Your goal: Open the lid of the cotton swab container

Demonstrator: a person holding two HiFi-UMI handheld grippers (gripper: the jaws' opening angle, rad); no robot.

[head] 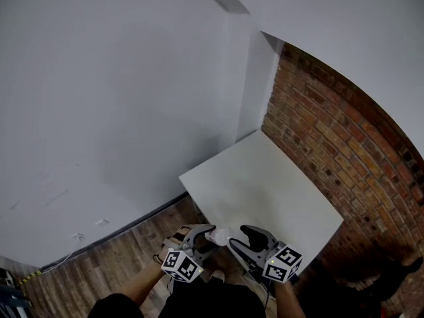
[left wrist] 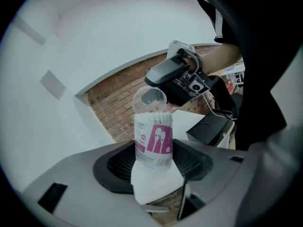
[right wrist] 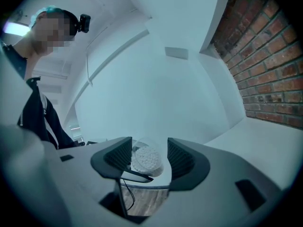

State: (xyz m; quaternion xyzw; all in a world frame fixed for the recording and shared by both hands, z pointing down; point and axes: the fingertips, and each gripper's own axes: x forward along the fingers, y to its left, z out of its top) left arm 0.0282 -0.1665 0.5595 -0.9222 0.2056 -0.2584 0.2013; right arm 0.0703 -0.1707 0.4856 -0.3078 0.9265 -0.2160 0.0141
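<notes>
The cotton swab container (left wrist: 154, 143) is a clear tube with a pink label, packed with white swabs. My left gripper (left wrist: 154, 159) is shut on its body and holds it upright in the air. Its clear round lid (left wrist: 149, 100) stands flipped up at the top. In the head view the container (head: 222, 234) sits between my left gripper (head: 209, 234) and my right gripper (head: 242, 236), near the table's front corner. In the right gripper view the swab tips (right wrist: 145, 159) face me between the jaws of the right gripper (right wrist: 149, 155), which stand apart around the container's top.
A white square table (head: 265, 184) stands against a brick wall (head: 344, 131), with a white wall on the left. Wooden floor (head: 126, 257) lies below. A black box (left wrist: 210, 126) sits on the table's edge in the left gripper view.
</notes>
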